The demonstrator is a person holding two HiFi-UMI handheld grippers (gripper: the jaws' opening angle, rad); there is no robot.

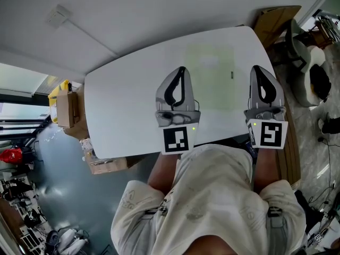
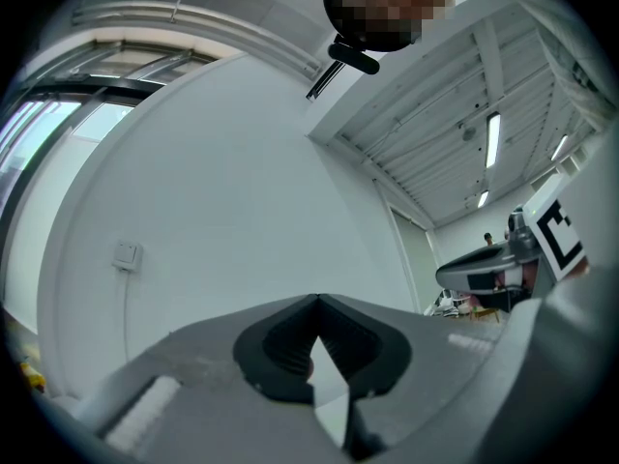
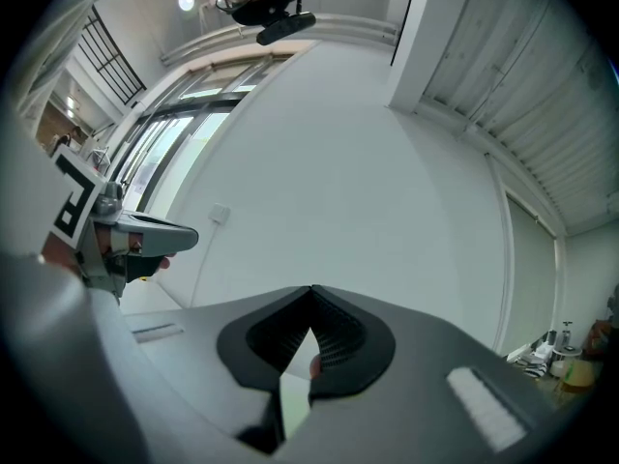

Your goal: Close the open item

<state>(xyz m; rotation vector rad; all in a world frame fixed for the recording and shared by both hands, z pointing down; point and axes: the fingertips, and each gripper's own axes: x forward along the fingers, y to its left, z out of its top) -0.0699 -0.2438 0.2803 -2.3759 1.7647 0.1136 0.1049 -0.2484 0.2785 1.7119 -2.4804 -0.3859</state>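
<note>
A white table [image 1: 133, 105] lies in front of me in the head view. On its far right part rests a pale, faintly greenish flat rectangle [image 1: 210, 76]; what it is I cannot tell. My left gripper [image 1: 182, 69] is held over the table's near middle, jaws shut with nothing between them. My right gripper [image 1: 257, 68] hovers at the table's right edge, also shut and empty. Both gripper views point at the white wall and ceiling: the left gripper [image 2: 317, 299] and the right gripper [image 3: 311, 289] each show tips that meet. Neither touches the rectangle.
Cardboard boxes [image 1: 66, 108] stand left of the table, and another box [image 1: 103, 164] sits below its near left corner. More cardboard [image 1: 275, 19] and a chair [image 1: 311, 73] stand at the right. A wall switch [image 1: 57, 16] is on the wall beyond.
</note>
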